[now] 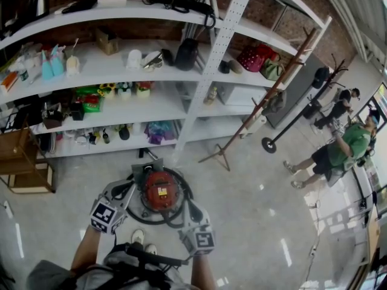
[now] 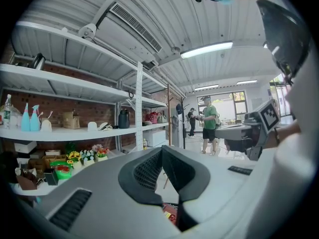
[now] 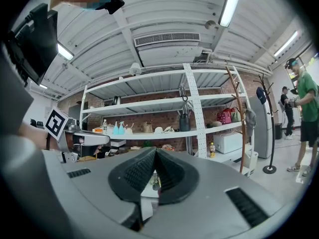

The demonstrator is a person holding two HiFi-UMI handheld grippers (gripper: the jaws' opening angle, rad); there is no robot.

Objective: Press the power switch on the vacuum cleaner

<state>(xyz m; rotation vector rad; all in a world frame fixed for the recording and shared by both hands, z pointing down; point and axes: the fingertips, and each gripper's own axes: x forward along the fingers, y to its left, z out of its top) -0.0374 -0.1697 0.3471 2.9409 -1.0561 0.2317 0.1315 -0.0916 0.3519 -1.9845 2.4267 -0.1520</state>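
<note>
A round red vacuum cleaner (image 1: 160, 191) with a black hose coiled around it stands on the floor just ahead of the person's feet. My left gripper (image 1: 128, 190) hovers at its left side and my right gripper (image 1: 192, 211) at its right front, both just above it. In the left gripper view the gripper (image 2: 162, 151) has its black pads closed together on nothing, and a sliver of the red vacuum cleaner (image 2: 171, 214) shows below them. The right gripper (image 3: 155, 151) in its own view is likewise shut and empty. The power switch itself is not discernible.
White shelving (image 1: 181, 71) full of bottles, flowers and bags runs behind the vacuum. A wooden coat rack (image 1: 242, 128) leans to the right, a black stand (image 1: 269, 144) beyond it. A wooden crate (image 1: 24, 168) sits at the left. People stand at the far right (image 1: 338, 153).
</note>
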